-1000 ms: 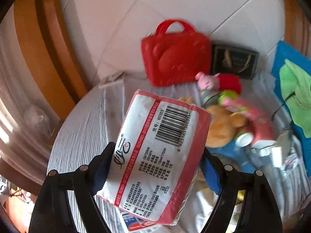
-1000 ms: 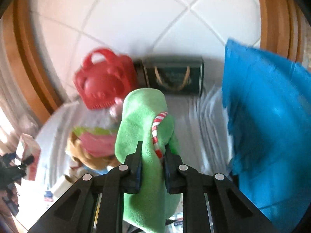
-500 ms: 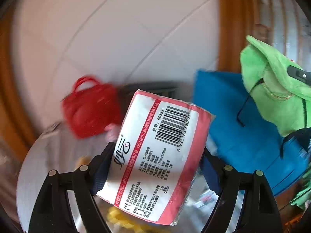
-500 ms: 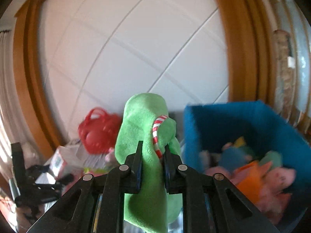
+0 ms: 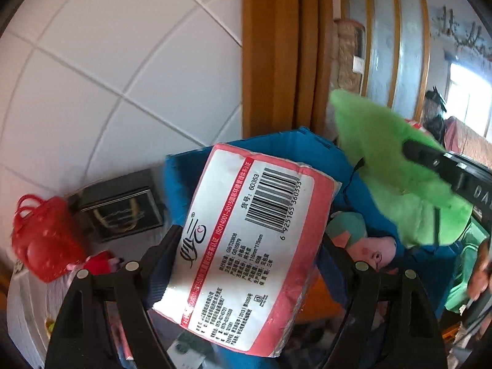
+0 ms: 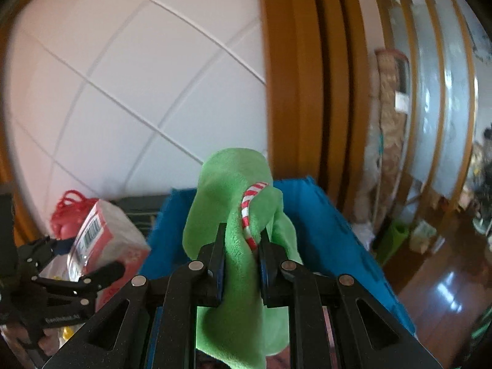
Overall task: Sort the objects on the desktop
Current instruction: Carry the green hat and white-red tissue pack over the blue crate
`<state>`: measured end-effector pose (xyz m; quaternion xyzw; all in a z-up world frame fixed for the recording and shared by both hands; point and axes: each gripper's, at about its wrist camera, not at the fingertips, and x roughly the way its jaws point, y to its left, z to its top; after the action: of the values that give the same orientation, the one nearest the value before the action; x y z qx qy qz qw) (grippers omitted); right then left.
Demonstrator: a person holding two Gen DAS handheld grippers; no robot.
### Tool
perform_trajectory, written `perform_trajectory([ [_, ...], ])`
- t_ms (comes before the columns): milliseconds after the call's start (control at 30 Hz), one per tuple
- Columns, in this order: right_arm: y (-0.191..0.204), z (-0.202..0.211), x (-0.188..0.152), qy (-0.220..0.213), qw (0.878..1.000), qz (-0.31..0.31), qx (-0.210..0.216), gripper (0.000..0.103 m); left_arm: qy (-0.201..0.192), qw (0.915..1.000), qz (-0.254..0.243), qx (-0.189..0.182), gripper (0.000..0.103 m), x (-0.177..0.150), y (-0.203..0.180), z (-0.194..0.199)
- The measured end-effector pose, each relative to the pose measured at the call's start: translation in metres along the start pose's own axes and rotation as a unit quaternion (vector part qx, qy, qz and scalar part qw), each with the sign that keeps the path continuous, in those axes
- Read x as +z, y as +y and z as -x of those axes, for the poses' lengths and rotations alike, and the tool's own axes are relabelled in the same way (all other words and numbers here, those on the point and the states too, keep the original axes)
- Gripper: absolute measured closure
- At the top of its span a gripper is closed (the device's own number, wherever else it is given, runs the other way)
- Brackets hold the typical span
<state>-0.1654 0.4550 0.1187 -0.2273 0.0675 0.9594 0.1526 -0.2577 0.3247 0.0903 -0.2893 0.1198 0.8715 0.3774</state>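
My left gripper (image 5: 249, 246) is shut on a red and white tissue pack (image 5: 252, 246) with a barcode, held in the air at the near left edge of a blue fabric bin (image 5: 286, 144). My right gripper (image 6: 241, 243) is shut on a green plush toy (image 6: 233, 203) with a red-white striped cord, held over the same bin (image 6: 319, 215). The green plush (image 5: 396, 166) shows at the right of the left wrist view. The tissue pack (image 6: 101, 240) and left gripper (image 6: 73, 264) show at the left of the right wrist view. Plush toys (image 5: 363, 243) lie inside the bin.
A red plastic handbag (image 5: 43, 240) and a dark box with rope handles (image 5: 123, 206) stand against the white tiled wall on the left. A wooden door frame (image 5: 276, 52) rises behind the bin. Small items lie on the white table (image 5: 24, 310) at lower left.
Both grippers have swung right from the table towards the blue bin, carrying the tissue pack and the green plush. The red handbag and dark box have slid to the left of the views.
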Motion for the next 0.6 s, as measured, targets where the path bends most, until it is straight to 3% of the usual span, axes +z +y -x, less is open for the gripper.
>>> perform_trajectory([
  [267,-0.044,-0.078,0.013,0.052,0.998,-0.021,-0.008,0.087,0.055,0.9980,-0.013,0.029,0.020,0.041,-0.025,-0.086],
  [533,-0.064,-0.152,0.020,0.083,0.996,-0.038,-0.012,0.087,0.093,0.9934,-0.027,0.063,0.014,0.049,-0.025,-0.138],
  [600,-0.066,-0.169,0.019,0.094,0.995,-0.039,-0.013,0.086,0.098,0.9925,-0.024,0.068,0.008,0.050,-0.023,-0.148],
])
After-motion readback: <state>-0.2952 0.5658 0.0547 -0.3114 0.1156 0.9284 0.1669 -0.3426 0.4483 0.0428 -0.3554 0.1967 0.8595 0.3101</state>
